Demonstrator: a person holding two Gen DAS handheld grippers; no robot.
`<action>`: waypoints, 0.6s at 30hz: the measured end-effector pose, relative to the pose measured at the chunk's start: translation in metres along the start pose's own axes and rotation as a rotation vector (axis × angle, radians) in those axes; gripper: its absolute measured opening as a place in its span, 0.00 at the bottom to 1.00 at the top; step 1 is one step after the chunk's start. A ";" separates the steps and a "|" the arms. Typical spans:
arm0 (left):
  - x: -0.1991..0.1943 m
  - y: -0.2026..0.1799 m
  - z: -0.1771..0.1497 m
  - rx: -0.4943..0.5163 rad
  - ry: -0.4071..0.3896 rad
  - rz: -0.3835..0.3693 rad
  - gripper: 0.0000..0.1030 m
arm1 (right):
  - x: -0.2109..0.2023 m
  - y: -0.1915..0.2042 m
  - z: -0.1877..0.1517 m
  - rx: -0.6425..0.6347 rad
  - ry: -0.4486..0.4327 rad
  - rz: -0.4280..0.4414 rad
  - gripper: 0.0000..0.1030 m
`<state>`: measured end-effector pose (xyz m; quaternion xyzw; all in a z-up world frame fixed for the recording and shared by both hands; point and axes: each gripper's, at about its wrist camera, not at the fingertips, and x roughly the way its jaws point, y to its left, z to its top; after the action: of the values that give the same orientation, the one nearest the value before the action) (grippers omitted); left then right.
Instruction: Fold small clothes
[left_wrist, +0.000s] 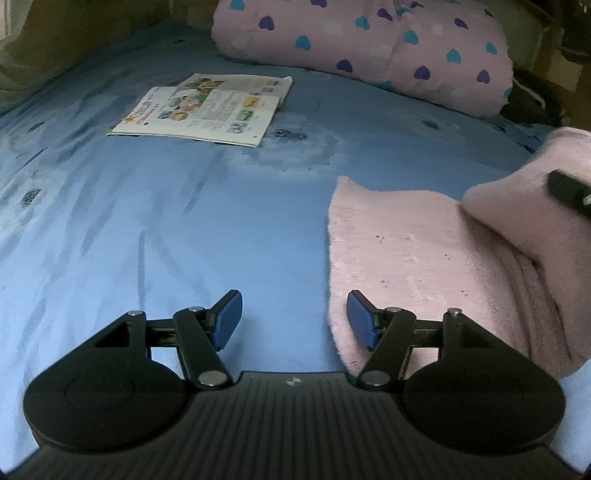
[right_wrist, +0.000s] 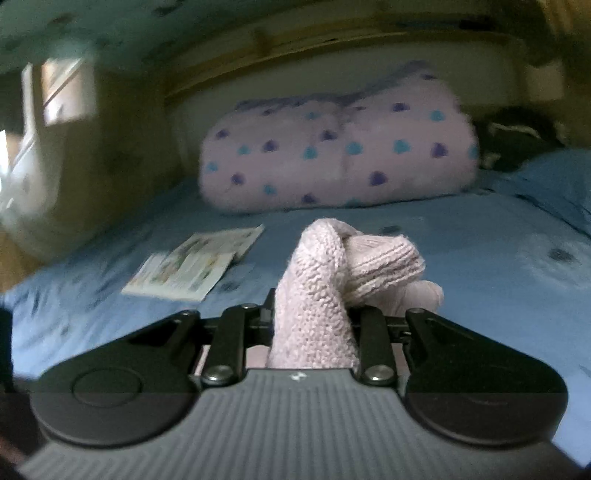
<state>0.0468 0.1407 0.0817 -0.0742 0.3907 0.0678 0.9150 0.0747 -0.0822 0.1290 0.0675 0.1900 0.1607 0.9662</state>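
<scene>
Pink knit garment (left_wrist: 424, 258) lies on the blue bed sheet (left_wrist: 166, 229), right side of the left-wrist view, w/ one flat panel spread near the camera and a bunched part lifted off it at the far right edge. In the right-wrist view that same knit (right_wrist: 321, 295) is pinched up into a thick fold w/ a ribbed cuff drooping over to the right.

Right tongs (right_wrist: 314, 321) are clenched on the pink knit; the fabric fills the gap between the fingers & hides the pads. They point only slightly down, out across the bed toward the far end; this view is blurred. In the left-wrist view a black bit of the right tool (left_wrist: 569, 194) shows against the lifted fabric at the right edge.

Left tongs (left_wrist: 294, 318) are released, blue pads (left_wrist: 229, 319) wide apart w/ nothing between them. They tilt down at the sheet, hovering over the garment's left edge: the right pad is over the pink knit, the left one over bare sheet. Can't tell if either touches.

Further out: an open picture booklet (left_wrist: 207, 109) lies flat on the sheet, far left. Beyond it, at the far end, a rolled pink blanket w/ purple & teal hearts (left_wrist: 369, 51). Wooden bed frame (right_wrist: 295, 40) behind that.
</scene>
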 end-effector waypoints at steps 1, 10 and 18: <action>0.000 0.003 0.000 -0.005 0.000 0.004 0.66 | 0.004 0.009 -0.003 -0.028 0.013 0.015 0.27; -0.005 0.026 -0.003 -0.041 -0.011 0.077 0.67 | 0.037 0.061 -0.044 -0.238 0.198 0.191 0.35; -0.022 0.031 0.000 -0.076 -0.060 0.008 0.66 | -0.002 0.059 -0.040 -0.192 0.132 0.344 0.48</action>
<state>0.0260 0.1700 0.0947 -0.1052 0.3604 0.0884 0.9226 0.0407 -0.0252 0.1042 -0.0042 0.2222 0.3448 0.9120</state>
